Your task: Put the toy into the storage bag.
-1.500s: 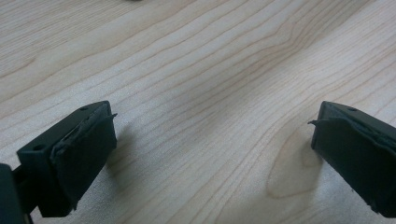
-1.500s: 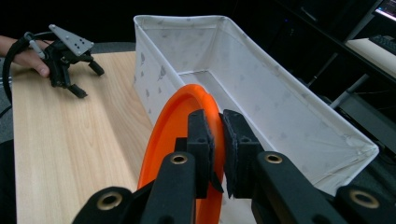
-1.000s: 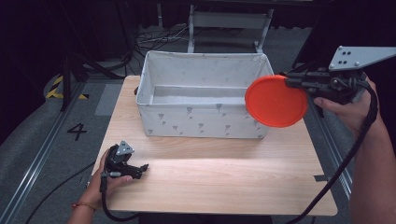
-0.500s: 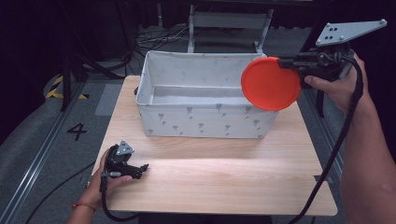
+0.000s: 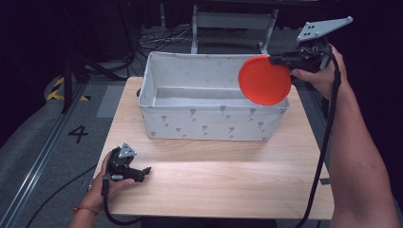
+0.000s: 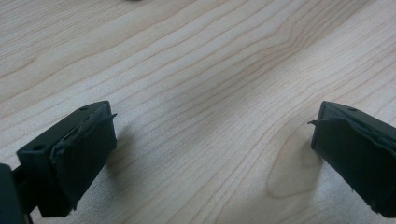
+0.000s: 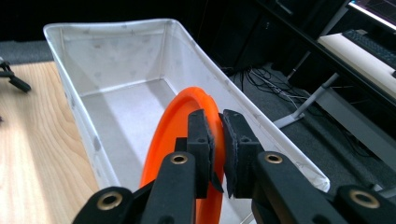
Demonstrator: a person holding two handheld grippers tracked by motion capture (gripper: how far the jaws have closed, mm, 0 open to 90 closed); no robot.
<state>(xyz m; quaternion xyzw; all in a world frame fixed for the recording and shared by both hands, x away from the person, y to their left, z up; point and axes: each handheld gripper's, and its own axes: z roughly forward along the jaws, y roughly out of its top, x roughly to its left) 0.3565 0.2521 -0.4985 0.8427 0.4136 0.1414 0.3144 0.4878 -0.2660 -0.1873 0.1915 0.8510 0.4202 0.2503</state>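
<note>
- Now my right claw (image 5: pixel 274 60) clamps the rim of the orange plate (image 5: pixel 264 80), holding it on edge above the right end of the bin (image 5: pixel 209 124).
- Below the plate, the bin's floor lies bare, and its far wall stands well back.
- My jaws cover part of the plate's rim in the right gripper view; its lower edge is cut off there.
- My left claw (image 5: pixel 146 169) rests on the table (image 5: pixel 223 185), jaws wide, holding nothing, well apart from the bin.

Orange plate (image 5: pixel 264 80); white grey-patterned box (image 5: pixel 209 123); light wood table (image 5: pixel 214 180).
</note>
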